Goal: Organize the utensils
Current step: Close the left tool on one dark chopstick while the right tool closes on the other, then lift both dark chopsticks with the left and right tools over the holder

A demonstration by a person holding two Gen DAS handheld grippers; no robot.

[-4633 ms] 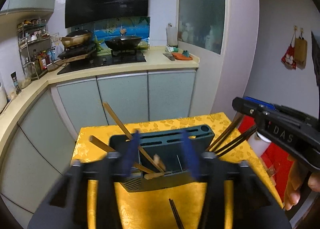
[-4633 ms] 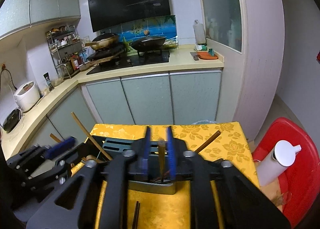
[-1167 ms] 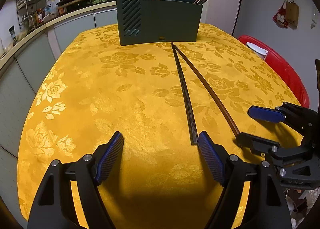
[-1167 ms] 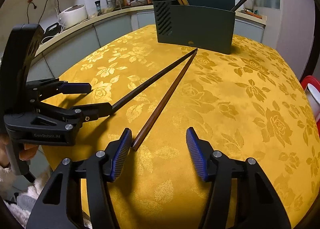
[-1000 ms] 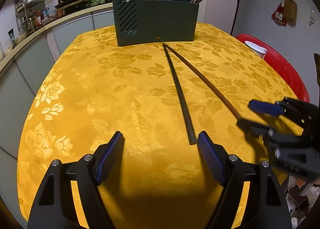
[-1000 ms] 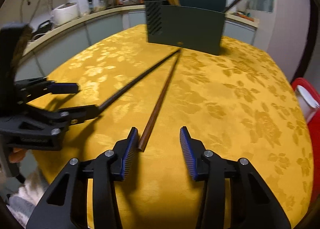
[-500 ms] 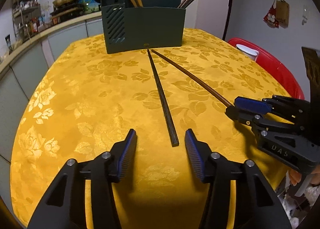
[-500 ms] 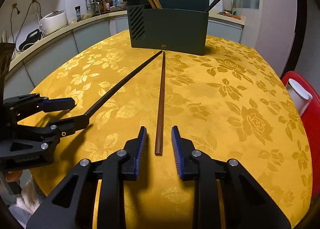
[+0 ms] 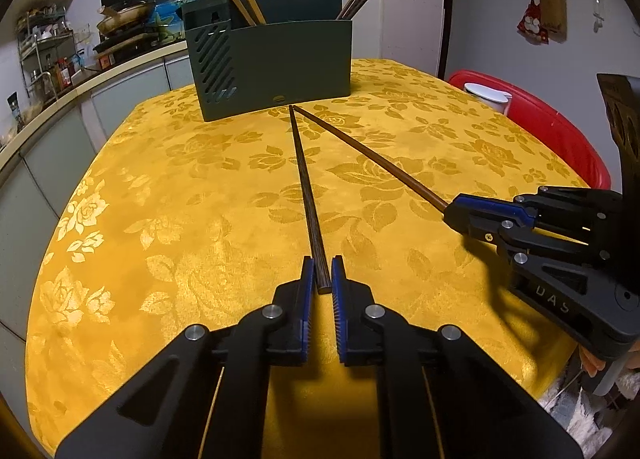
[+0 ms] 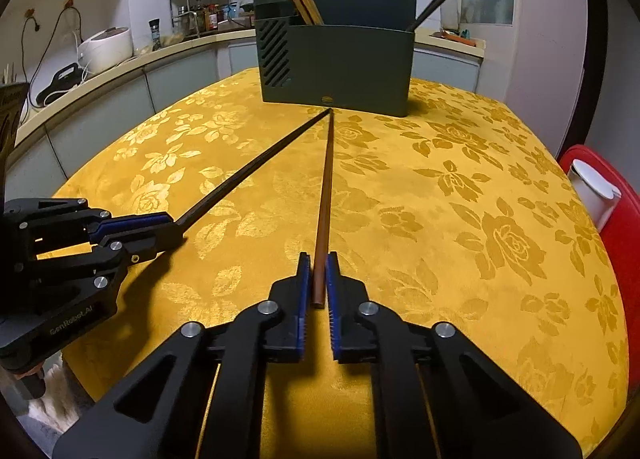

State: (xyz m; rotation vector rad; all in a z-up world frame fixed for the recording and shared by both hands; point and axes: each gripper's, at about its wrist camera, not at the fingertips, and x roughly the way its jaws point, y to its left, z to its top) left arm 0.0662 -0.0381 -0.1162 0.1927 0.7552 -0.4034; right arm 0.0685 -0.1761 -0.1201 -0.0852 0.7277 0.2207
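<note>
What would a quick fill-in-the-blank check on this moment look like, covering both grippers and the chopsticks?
1. The left gripper is closed on the near end of the ____ chopstick.
2. The right gripper grips the reddish-brown chopstick at its ____ end.
3. The far tips of both chopsticks nearly meet in front of the dark green ____.
4. The table wears a ____ floral cloth.

Missing words: darker; near; utensil holder; yellow

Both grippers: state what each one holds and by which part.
The left gripper clamps the dark chopstick at its thick near end; the right gripper clamps the brown chopstick likewise.
</note>
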